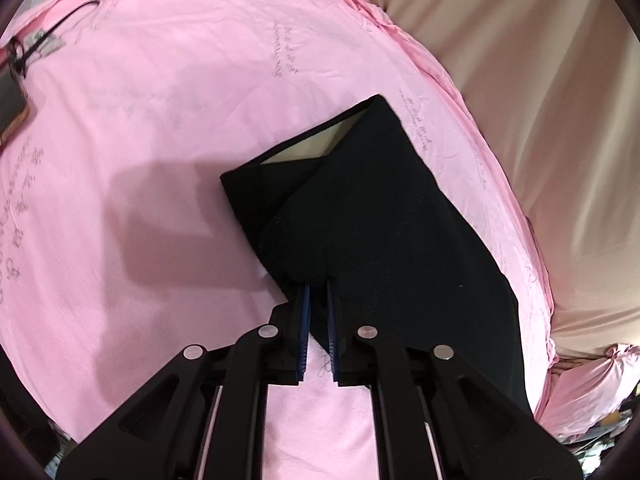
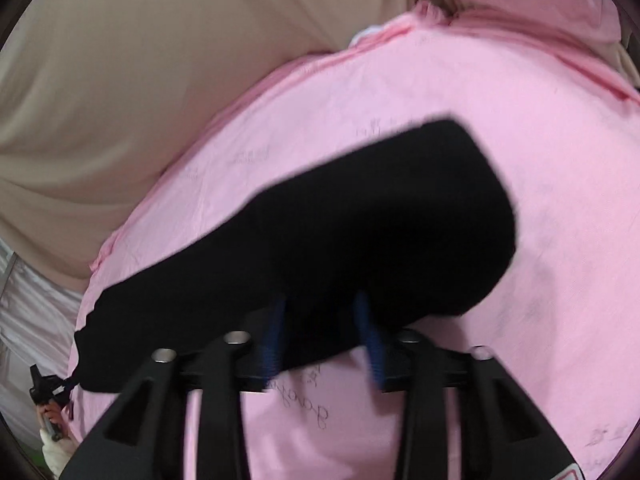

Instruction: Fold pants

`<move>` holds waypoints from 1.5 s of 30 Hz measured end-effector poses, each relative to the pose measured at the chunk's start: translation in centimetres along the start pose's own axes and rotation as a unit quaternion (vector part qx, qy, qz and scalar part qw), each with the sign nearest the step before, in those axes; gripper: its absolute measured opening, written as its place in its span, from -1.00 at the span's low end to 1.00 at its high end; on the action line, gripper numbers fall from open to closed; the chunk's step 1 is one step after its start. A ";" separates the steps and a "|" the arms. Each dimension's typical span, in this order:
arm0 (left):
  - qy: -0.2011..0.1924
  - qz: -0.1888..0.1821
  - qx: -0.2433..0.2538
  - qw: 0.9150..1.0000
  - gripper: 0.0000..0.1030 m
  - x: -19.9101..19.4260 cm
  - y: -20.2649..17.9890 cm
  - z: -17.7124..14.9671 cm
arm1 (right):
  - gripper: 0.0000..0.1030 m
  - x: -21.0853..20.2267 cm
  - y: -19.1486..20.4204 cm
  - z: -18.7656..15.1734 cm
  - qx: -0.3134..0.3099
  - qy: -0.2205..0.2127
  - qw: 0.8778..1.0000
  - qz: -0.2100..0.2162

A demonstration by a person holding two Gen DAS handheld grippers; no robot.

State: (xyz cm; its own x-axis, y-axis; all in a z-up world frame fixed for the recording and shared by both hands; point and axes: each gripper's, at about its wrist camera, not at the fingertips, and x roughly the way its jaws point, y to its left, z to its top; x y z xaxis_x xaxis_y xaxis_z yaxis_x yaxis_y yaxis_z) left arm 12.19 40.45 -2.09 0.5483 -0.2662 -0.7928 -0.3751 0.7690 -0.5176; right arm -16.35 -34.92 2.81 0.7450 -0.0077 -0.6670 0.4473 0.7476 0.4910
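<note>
Black pants [image 1: 360,220] fill both claws: the left gripper [image 1: 319,284] has its 2 blue pads nearly closed on a fabric edge, and the right gripper [image 2: 320,300] holds a thicker bunch between wider-set pads, blurred. This looks like a fold being carried over, the cloth doubled near the right edge of the pink sheet [image 1: 160,120]. Next, lay it flat with edges aligned before letting go. Beige cloth [image 1: 540,80] lies beyond that edge; a hang tag [image 1: 16,100] sits at the far left.

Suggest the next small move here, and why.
Probably carry the gripped edge on across and lay it down: the left hand-held gripper pinches the black pants with one layer already turned over, and the right hand-held gripper straddles the fabric above the pink sheet.
</note>
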 end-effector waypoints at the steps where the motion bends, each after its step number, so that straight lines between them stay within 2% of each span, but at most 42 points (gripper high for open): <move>1: 0.001 0.002 0.004 1.000 -0.86 0.1 -0.3 0.1 | 0.02 0.1 -0.2 0.6 0.010 -0.001 1.000 0.009; 3: 0.000 0.006 0.009 1.000 -0.87 0.1 -0.8 0.3 | 0.01 0.8 -0.8 1.6 0.023 -0.005 1.000 0.009; 5: -0.011 0.002 0.020 1.000 -0.89 -0.5 -1.7 0.9 | -0.91 1.0 -0.3 2.2 0.015 -0.008 1.000 0.004; 7: -0.027 -0.009 0.040 0.999 -0.90 -1.8 -3.1 1.6 | -0.91 -1.1 1.3 2.5 -0.010 -0.052 0.998 0.024; 9: -0.045 -0.020 0.060 0.997 -0.90 -3.5 -4.2 2.1 | -0.91 -4.4 3.6 2.5 -0.053 -0.103 0.992 0.058; 11: -0.060 -0.014 0.072 0.995 -0.90 -4.6 -4.6 2.5 | -0.92 -5.8 4.6 2.1 -0.084 -0.117 0.988 0.054; 13: -0.062 0.027 0.076 0.995 -0.98 -4.2 -3.9 2.7 | -0.92 -4.1 3.1 1.4 -0.083 -0.073 0.994 -0.001; 14: -0.064 0.067 0.071 0.993 -0.98 -3.4 -2.6 2.7 | -0.91 -2.3 1.0 0.7 -0.061 -0.032 0.997 -0.026; 15: -0.057 0.087 0.065 0.992 -0.97 -2.5 -1.6 2.8 | -0.91 -1.1 -0.6 0.3 -0.042 0.000 0.998 -0.038; 16: -0.036 0.088 0.052 0.994 -0.97 -1.3 -0.1 2.6 | -0.89 0.0 -2.0 -0.4 -0.021 0.026 0.998 -0.049; 18: -0.006 0.057 0.010 0.998 -0.97 -0.2 2.3 1.9 | -0.90 -0.5 -3.2 -1.2 0.005 0.007 1.000 -0.024; 19: -0.005 0.026 -0.002 1.000 -0.92 -0.4 2.8 1.3 | -0.77 -1.0 -3.2 -1.2 0.014 0.003 1.000 -0.026; 20: -0.006 -0.013 -0.006 1.000 -0.86 -0.8 2.7 0.6 | -0.53 -1.4 -3.0 -1.1 0.017 -0.003 0.999 -0.031; 21: -0.009 -0.039 -0.005 0.999 -0.67 -1.2 2.5 0.1 | -0.35 -1.8 -2.8 -1.0 0.014 -0.013 0.999 -0.033; 22: -0.014 -0.066 -0.005 0.998 -0.24 -1.7 2.1 -0.2 | -0.18 -2.0 -2.5 -0.9 0.009 -0.017 0.999 -0.034; 24: -0.038 -0.100 -0.010 0.994 0.36 -2.3 1.2 -0.7 | -0.14 -1.8 -2.0 -0.9 0.000 -0.014 0.999 -0.039; 25: -0.050 -0.099 -0.011 0.994 0.51 -2.3 0.7 -0.8 | -0.09 -1.9 -1.8 -1.2 -0.006 -0.014 0.999 -0.038; 27: -0.054 -0.072 -0.011 0.996 0.66 -0.9 -0.1 -0.5 | -0.03 -1.8 -1.3 -1.7 -0.015 -0.017 0.999 -0.042; 31: -0.015 -0.061 -0.040 0.997 0.63 3.0 0.3 0.7 | 0.07 -2.1 -1.2 -3.2 -0.013 -0.013 0.999 -0.031; 32: -0.029 -0.056 -0.039 0.997 0.61 3.2 0.0 1.0 | 0.07 -1.9 -1.3 -3.3 -0.010 -0.013 0.999 -0.028; 33: -0.033 -0.046 -0.031 0.998 0.26 3.3 -0.6 1.3 | 0.07 -2.4 -1.3 -3.9 -0.008 -0.014 1.000 -0.025; 34: -0.028 -0.030 -0.024 0.999 -0.28 3.5 -1.0 1.5 | 0.07 -2.4 -1.4 -4.0 -0.004 -0.015 1.000 -0.023; 35: -0.025 -0.013 -0.025 0.999 -0.55 3.7 -1.0 1.7 | 0.07 -2.5 -1.5 -4.0 -0.002 -0.016 1.000 -0.020; 36: -0.020 -0.024 -0.043 0.999 -0.66 3.5 -0.6 1.7 | 0.07 -2.7 -1.6 -4.1 0.000 -0.016 1.000 -0.019; 37: -0.020 -0.047 -0.064 0.997 -0.73 2.6 0.0 1.6 | 0.07 -3.0 -1.7 -4.2 0.002 -0.016 1.000 -0.019; 39: -0.031 -0.055 -0.074 0.995 -0.78 0.2 0.5 1.3 | 0.07 -3.5 -2.0 -4.3 0.003 -0.017 1.000 -0.025; 41: -0.024 -0.071 -0.079 0.994 -0.78 -2.3 1.0 1.0 | 0.07 -4.0 -2.5 -4.0 0.003 -0.023 0.999 -0.035; 45: 0.003 -0.052 -0.074 0.996 -0.78 -2.9 1.2 1.0 | 0.15 -4.2 -3.7 -2.1 0.015 -0.040 0.998 -0.039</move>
State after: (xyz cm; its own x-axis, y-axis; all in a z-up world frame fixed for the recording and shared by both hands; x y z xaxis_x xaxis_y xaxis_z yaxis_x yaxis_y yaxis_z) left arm 10.95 42.73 -0.11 0.5858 -0.3446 -0.7335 -0.4216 0.6434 -0.6390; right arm -22.16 -36.23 2.58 0.7446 -0.1188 -0.6568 0.5182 0.7231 0.4567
